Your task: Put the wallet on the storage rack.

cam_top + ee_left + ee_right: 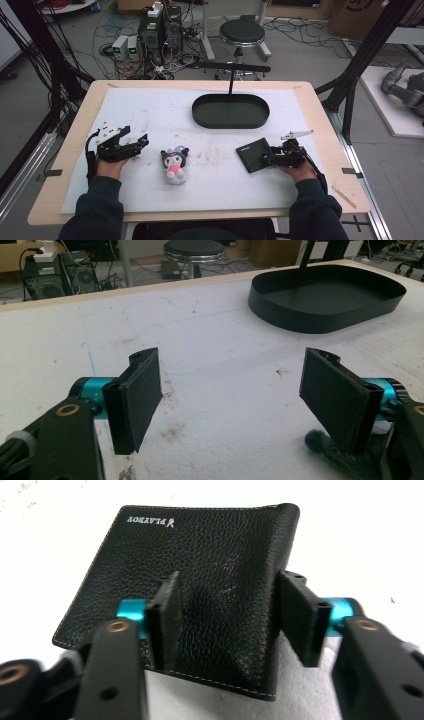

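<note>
My right tool (270,158) sits over the near right edge of the black wallet (254,155) on the bench (320,115), jaws apart and straddling the leather; my left tool (141,141) rests jaws wide beside the plush toy (174,164); the black tray (230,111) stands behind.
</note>
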Demonstrator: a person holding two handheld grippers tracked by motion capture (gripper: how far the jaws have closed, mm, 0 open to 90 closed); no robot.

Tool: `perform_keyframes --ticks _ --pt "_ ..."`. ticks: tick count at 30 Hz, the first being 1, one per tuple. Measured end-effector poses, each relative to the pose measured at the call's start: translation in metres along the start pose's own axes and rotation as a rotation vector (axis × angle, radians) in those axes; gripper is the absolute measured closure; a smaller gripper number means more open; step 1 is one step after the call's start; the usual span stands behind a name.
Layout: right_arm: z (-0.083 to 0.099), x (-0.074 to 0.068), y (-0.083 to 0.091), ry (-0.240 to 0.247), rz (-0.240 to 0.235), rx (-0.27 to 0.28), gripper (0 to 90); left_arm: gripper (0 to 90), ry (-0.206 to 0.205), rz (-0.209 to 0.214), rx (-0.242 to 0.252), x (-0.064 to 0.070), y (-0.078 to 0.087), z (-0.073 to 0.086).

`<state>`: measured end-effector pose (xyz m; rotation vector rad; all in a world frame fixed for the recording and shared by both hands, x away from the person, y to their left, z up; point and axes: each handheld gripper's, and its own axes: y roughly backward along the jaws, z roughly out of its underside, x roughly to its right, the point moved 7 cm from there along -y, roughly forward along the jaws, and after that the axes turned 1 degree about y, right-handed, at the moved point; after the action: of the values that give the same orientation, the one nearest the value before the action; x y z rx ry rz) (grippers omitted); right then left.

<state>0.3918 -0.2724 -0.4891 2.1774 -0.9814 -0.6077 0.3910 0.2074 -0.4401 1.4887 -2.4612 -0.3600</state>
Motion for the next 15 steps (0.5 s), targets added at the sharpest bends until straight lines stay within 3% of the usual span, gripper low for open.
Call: perform_keyframes --ticks 3,6,11,15 --pt "-0.002 0.002 0.004 0.001 0.03 0.006 70.3 25.0 0.001 0.0 -0.001 0.0 0.0 0.0" --pt "-0.004 0.004 0.008 -0.008 0.031 0.028 77.6 25.2 0.0 0.001 -0.005 0.0 -0.001 0.001" --pt "-0.011 0.002 0.017 0.001 0.03 0.093 80.8 25.2 0.001 -0.002 -0.008 -0.001 -0.001 0.001" --pt "-0.02 0.0 0.03 0.033 0.064 0.188 82.2 25.3 -0.002 -0.002 -0.01 -0.001 -0.001 0.001"
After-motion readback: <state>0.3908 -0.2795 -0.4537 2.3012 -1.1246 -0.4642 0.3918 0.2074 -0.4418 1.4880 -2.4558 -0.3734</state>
